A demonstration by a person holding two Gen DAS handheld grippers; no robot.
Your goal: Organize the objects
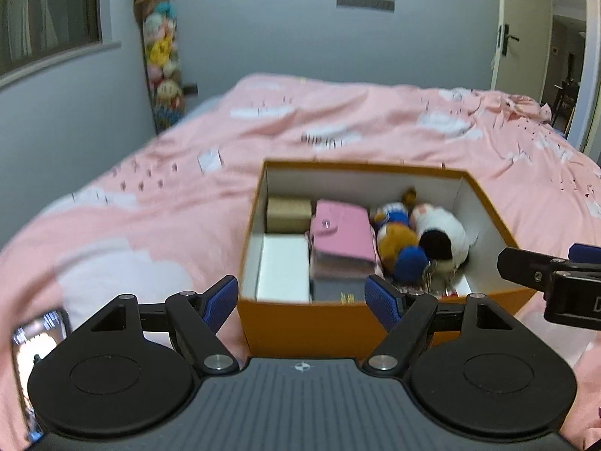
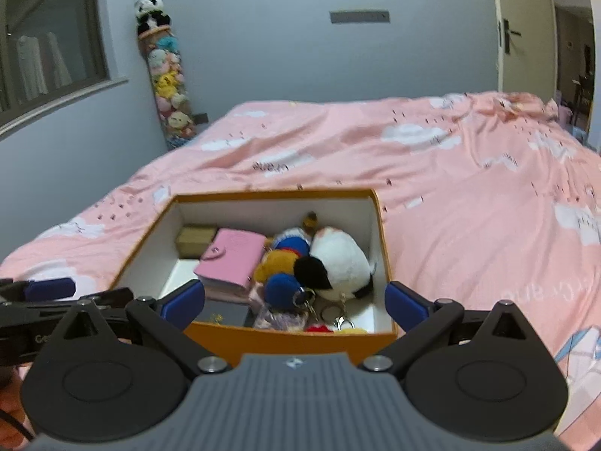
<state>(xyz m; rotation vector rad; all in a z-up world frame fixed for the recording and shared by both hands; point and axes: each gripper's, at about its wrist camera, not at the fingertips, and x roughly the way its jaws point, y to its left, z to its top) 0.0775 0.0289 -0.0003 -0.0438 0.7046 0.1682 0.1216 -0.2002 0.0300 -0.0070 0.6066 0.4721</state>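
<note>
An open orange box (image 1: pixel 300 323) (image 2: pixel 285 342) sits on the pink bed. Inside lie a pink notebook (image 1: pixel 343 233) (image 2: pixel 233 259), a tan box (image 1: pixel 288 213) (image 2: pixel 195 240), a white box (image 1: pixel 284 272), a white and black plush (image 1: pixel 443 235) (image 2: pixel 338 263), and orange and blue plush toys (image 1: pixel 400 248) (image 2: pixel 281 267) with key rings (image 2: pixel 334 314). My left gripper (image 1: pixel 302 298) is open and empty at the box's near wall. My right gripper (image 2: pixel 295 302) is open and empty above the box's near edge; it also shows in the left wrist view (image 1: pixel 544 270).
The pink quilt (image 1: pixel 150 203) (image 2: pixel 469 195) covers the bed all around the box. A column of plush toys (image 1: pixel 161 56) (image 2: pixel 169 86) stands against the far wall. A window is at left, an open door (image 1: pixel 563 67) at right.
</note>
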